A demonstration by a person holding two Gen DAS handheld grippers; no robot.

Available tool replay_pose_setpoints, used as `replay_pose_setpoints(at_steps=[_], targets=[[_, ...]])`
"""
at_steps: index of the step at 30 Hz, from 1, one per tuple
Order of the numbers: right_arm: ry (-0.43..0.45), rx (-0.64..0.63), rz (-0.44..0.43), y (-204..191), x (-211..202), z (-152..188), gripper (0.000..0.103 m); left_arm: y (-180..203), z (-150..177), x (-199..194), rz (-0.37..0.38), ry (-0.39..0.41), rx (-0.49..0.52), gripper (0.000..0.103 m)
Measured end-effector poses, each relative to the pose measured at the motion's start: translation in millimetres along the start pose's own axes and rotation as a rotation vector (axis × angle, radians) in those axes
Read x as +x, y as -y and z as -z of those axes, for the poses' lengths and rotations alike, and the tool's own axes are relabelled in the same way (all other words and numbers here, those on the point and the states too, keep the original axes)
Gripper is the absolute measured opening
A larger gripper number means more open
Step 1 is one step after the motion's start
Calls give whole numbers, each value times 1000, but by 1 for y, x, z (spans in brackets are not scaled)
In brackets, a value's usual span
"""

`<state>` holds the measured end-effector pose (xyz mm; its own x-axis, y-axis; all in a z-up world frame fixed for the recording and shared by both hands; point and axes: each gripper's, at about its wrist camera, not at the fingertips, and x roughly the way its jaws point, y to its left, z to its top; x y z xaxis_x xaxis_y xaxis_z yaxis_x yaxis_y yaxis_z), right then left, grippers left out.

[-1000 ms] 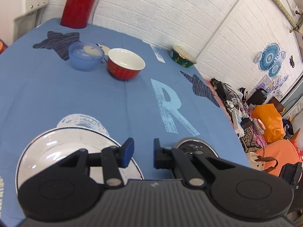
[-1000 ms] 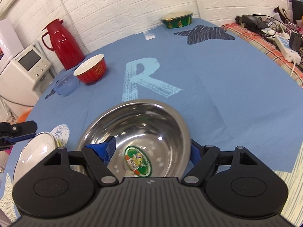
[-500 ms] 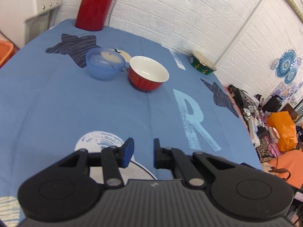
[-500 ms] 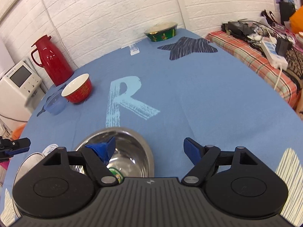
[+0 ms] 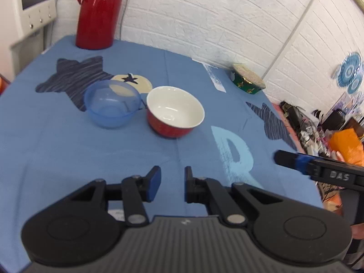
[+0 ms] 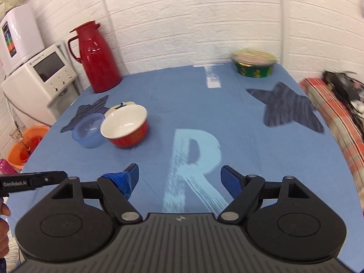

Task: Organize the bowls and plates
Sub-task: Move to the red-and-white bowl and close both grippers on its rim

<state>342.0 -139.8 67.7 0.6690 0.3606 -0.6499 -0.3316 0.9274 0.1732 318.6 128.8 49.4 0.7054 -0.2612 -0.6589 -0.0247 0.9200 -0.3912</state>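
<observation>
A red bowl with a white inside (image 5: 175, 111) (image 6: 125, 127) stands upright on the blue tablecloth, touching a clear blue plastic bowl (image 5: 111, 103) (image 6: 87, 130) on its left. A green patterned bowl (image 5: 248, 82) (image 6: 253, 64) sits at the far right of the table. My left gripper (image 5: 172, 185) is empty, its jaws a narrow gap apart, above the cloth in front of the red bowl. My right gripper (image 6: 179, 178) is open wide and empty, over the light-blue letter R (image 6: 193, 159). The steel bowl and white plate are out of view.
A red thermos (image 5: 97, 11) (image 6: 95, 56) stands at the table's far edge. A white appliance (image 6: 43, 77) and an orange bucket (image 6: 25, 145) are beyond the left edge. A plaid-covered surface with cables (image 6: 336, 113) lies off the right edge.
Both grippers have lifted and moved forward over the table. The white plate and the steel bowl have dropped out of view below them. The red and blue bowls now look closer.
</observation>
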Motion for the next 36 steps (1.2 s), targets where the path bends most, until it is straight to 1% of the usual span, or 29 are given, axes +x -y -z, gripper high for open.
replay_pose_setpoints(at_steps=[2, 4, 7, 10, 14, 19, 23, 25, 27, 29, 31, 34, 36], targets=[[-22, -20, -22, -9, 18, -17, 66, -9, -14, 15, 45, -23, -71, 0], [-41, -36, -46, -18, 37, -32, 66, -20, -27, 31, 82, -39, -179, 0], [-79, -39, -76, -29, 72, -54, 66, -35, -40, 49, 73, -26, -315, 0], [-115, -12, -80, -33, 106, -67, 66, -42, -50, 65, 32, -8, -372, 0], [-152, -1, -71, -34, 144, -77, 66, -53, -62, 89, 34, -30, -433, 0], [-195, -18, -46, -38, 177, -77, 66, -54, -67, 109, -7, -24, -434, 0], [-212, -85, -27, -49, 196, -75, 66, -54, -68, 120, -43, -32, -419, 0], [-218, -115, -34, -55, 203, -73, 66, -52, -69, 124, -56, -35, -405, 0], [-246, -150, -54, -60, 212, -71, 66, -52, -69, 127, -84, -34, -400, 0], [-253, -159, -50, -62, 217, -71, 66, -53, -69, 128, -77, -28, -392, 0], [-223, -171, -67, -61, 215, -70, 63, -53, -70, 128, -74, -31, -382, 0], [-205, -153, -100, -57, 213, -67, 57, -51, -73, 131, -66, -32, -346, 0], [-201, -135, -122, -56, 210, -65, 48, -51, -72, 129, -58, -24, -331, 0]])
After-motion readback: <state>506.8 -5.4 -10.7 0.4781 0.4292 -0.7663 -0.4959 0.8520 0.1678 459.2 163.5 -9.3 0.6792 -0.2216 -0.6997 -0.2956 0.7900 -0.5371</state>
